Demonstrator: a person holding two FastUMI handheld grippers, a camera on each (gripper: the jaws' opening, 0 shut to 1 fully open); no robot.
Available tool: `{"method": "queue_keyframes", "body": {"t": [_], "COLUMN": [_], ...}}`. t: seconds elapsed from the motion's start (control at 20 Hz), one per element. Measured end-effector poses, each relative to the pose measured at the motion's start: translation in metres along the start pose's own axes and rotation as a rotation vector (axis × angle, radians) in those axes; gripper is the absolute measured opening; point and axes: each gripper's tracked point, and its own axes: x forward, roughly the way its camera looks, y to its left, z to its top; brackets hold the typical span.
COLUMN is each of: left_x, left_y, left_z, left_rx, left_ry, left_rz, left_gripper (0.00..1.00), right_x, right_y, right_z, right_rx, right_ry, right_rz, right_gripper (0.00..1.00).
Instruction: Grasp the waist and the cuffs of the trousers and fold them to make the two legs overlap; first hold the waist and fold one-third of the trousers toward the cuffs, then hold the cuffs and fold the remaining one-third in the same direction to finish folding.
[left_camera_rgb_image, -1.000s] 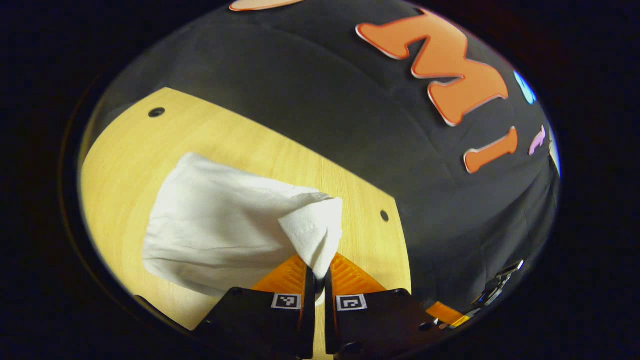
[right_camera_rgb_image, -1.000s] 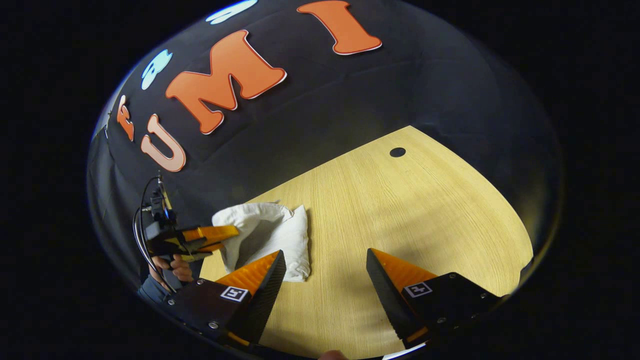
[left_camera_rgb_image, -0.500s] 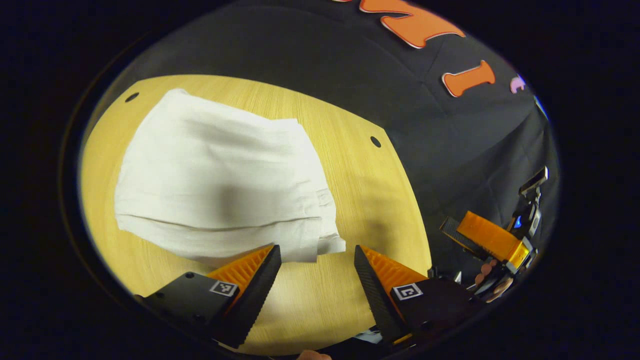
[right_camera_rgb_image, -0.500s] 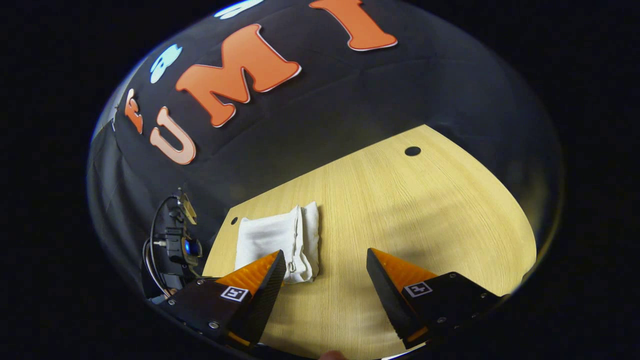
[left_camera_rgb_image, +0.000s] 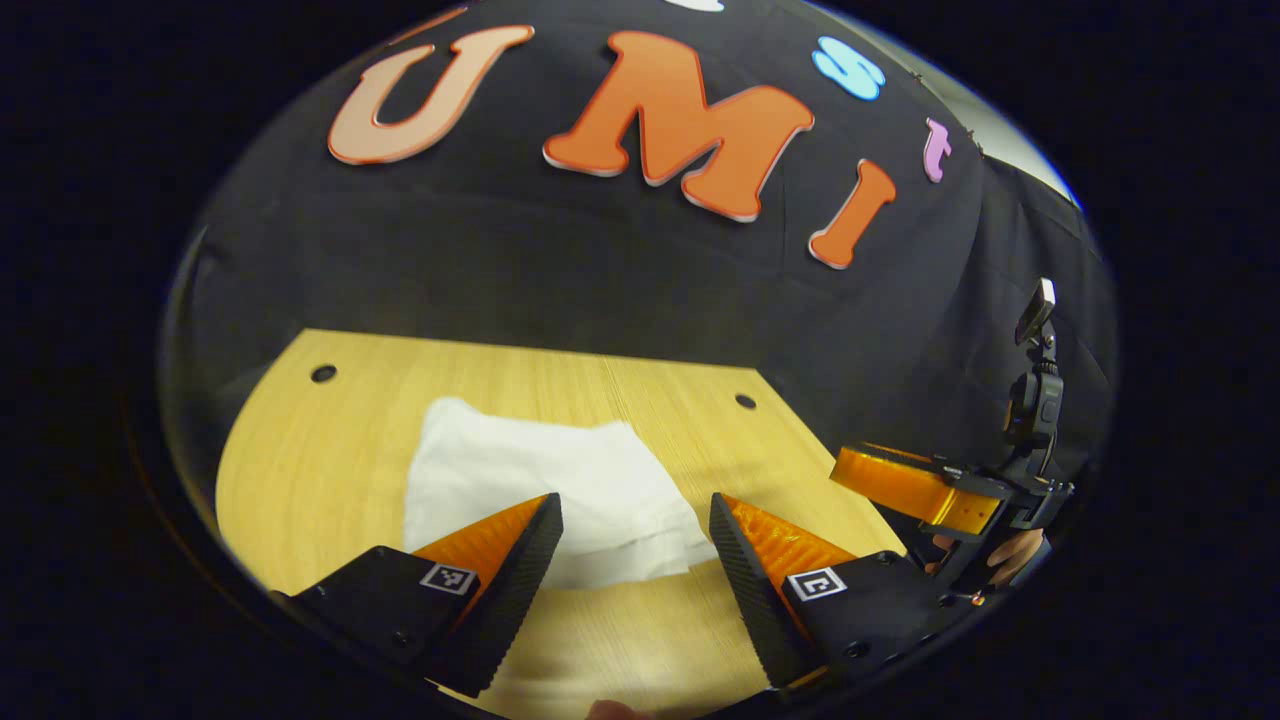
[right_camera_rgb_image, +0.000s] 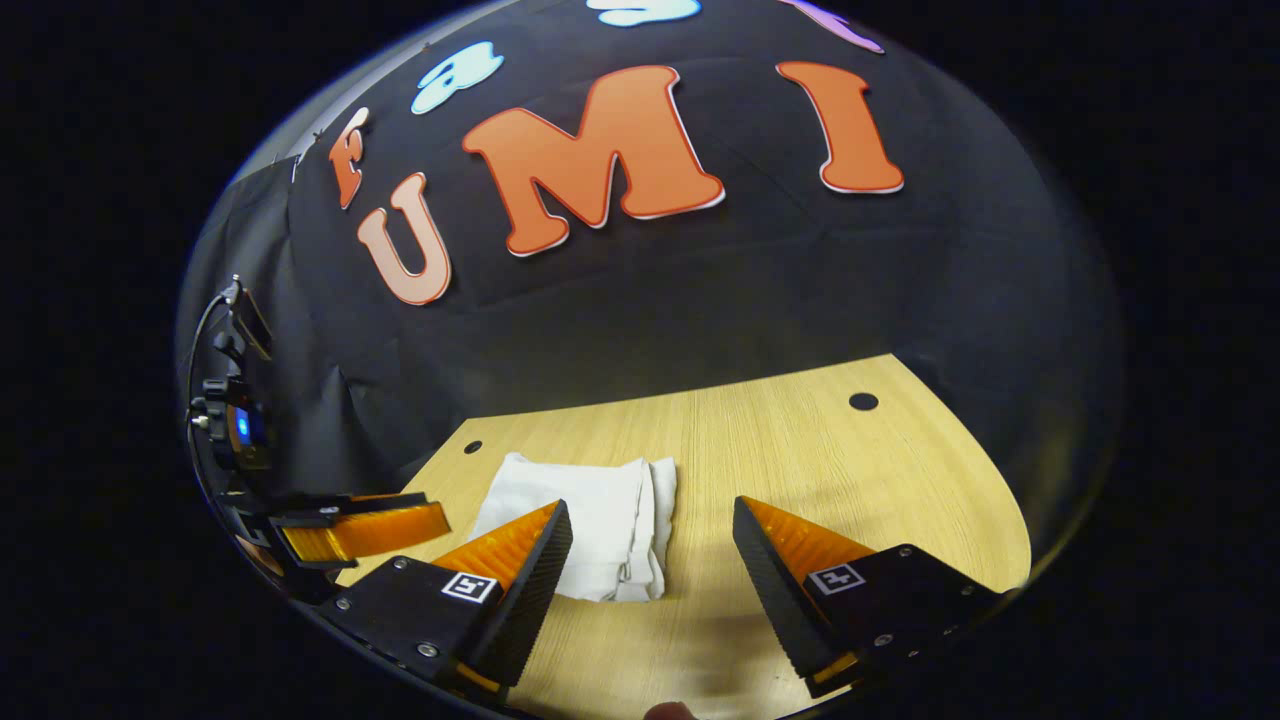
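Note:
The white trousers (left_camera_rgb_image: 545, 490) lie folded into a compact rectangle on the wooden table (left_camera_rgb_image: 320, 470). In the left gripper view my left gripper (left_camera_rgb_image: 635, 515) is open just in front of the bundle, nothing between its fingers. My right gripper (left_camera_rgb_image: 915, 485) appears at the right, off the table's edge, held by a hand. In the right gripper view the folded trousers (right_camera_rgb_image: 600, 520) lie left of centre with layered edges on their right side. My right gripper (right_camera_rgb_image: 650, 520) is open beside them, holding nothing. My left gripper (right_camera_rgb_image: 355, 525) hangs at the left edge.
Small dark holes (left_camera_rgb_image: 323, 373) (left_camera_rgb_image: 745, 401) mark the tabletop near its far edge. The black cloth wall rises right behind the table. Bare wood (right_camera_rgb_image: 850, 470) stretches to the right of the trousers in the right gripper view.
My left gripper let go of the cloth, opened and drew back and up from the bundle. The trousers settled flat and folded. My right gripper stayed open and tilted upward.

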Motion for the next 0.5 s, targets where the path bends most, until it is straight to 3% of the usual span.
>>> {"method": "queue_keyframes", "body": {"t": [0.05,0.2,0.25,0.3,0.5], "left_x": [-0.012,-0.041,-0.049,-0.060,-0.120], "left_y": [0.005,0.011,0.012,0.013,0.010], "left_z": [0.012,0.035,0.045,0.052,0.091], "left_rx": [0.016,0.063,0.081,0.099,0.170], "left_ry": [-0.053,-0.145,-0.174,-0.204,-0.330], "left_rz": [0.020,0.090,0.110,0.138,0.233], "left_gripper": [0.96,0.96,1.00,0.96,0.96], "right_x": [0.000,-0.002,-0.007,-0.011,-0.034], "right_y": [0.011,0.021,0.032,0.041,0.072], "right_z": [0.008,0.020,0.026,0.031,0.047], "right_rx": [-0.019,-0.102,-0.116,-0.125,-0.160], "right_ry": [-0.029,-0.088,-0.113,-0.136,-0.190], "right_rz": [-0.003,-0.104,-0.109,-0.109,-0.100], "right_gripper": [0.98,0.97,0.97,0.97,0.97]}}
